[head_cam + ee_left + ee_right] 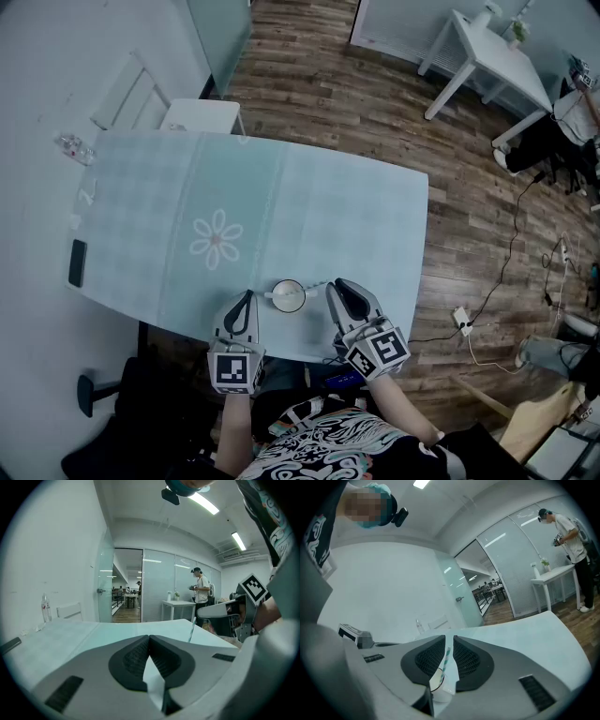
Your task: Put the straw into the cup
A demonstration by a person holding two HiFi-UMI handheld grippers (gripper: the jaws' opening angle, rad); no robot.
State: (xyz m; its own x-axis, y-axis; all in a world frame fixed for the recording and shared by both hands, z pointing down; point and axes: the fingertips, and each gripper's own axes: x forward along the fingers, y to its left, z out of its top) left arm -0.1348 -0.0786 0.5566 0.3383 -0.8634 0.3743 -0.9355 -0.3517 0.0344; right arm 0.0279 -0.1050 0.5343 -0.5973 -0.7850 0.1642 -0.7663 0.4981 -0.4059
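Observation:
A white cup stands near the table's front edge, between my two grippers. My right gripper is just right of the cup, shut on a teal-and-white striped straw held upright between its pads. In the right gripper view the cup shows low behind the jaws, under the straw. My left gripper rests just left of the cup, jaws shut with the tips touching and nothing between them. In the left gripper view the straw stands thin at the right, in front of the right gripper.
The table has a pale teal cloth with a flower print. A dark phone and a water bottle lie at its left side. A white chair and white side table stand beyond; a person stands far off.

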